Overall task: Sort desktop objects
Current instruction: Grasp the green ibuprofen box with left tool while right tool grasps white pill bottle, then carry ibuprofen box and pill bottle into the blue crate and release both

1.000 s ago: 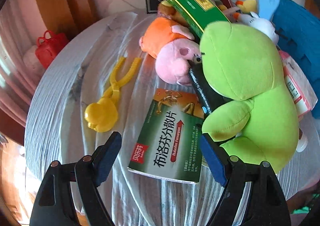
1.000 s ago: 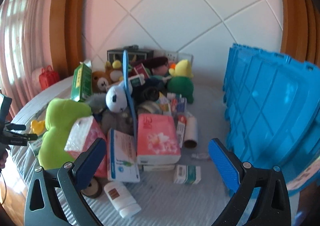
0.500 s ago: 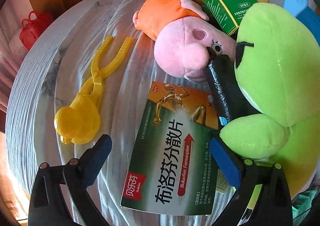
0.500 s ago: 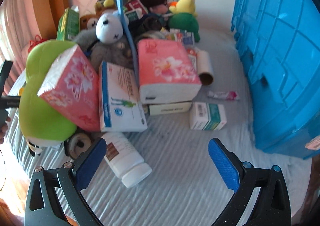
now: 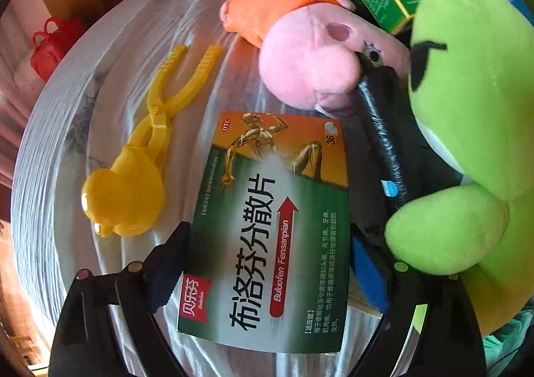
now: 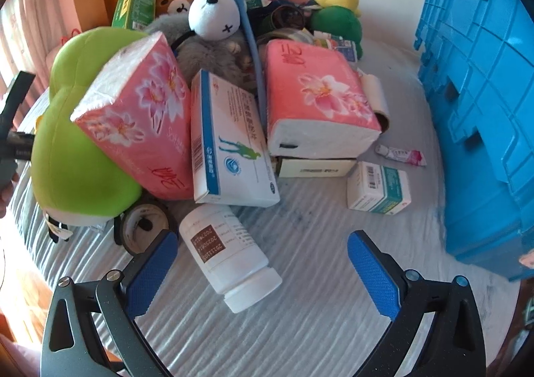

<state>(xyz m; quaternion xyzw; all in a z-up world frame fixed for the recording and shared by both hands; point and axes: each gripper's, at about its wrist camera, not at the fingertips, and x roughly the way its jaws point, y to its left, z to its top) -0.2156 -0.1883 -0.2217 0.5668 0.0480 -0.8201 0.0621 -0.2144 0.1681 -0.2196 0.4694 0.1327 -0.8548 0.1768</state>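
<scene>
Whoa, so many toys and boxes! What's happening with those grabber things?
A person is sorting a messy table with a grabber in each hand. The left gripper is closing its jaws around a green medicine box that lies flat beside a yellow duck tongs toy and a green frog plush. The right gripper hangs open over a white pill bottle lying on its side. A blue crate stands nearby.
</scene>
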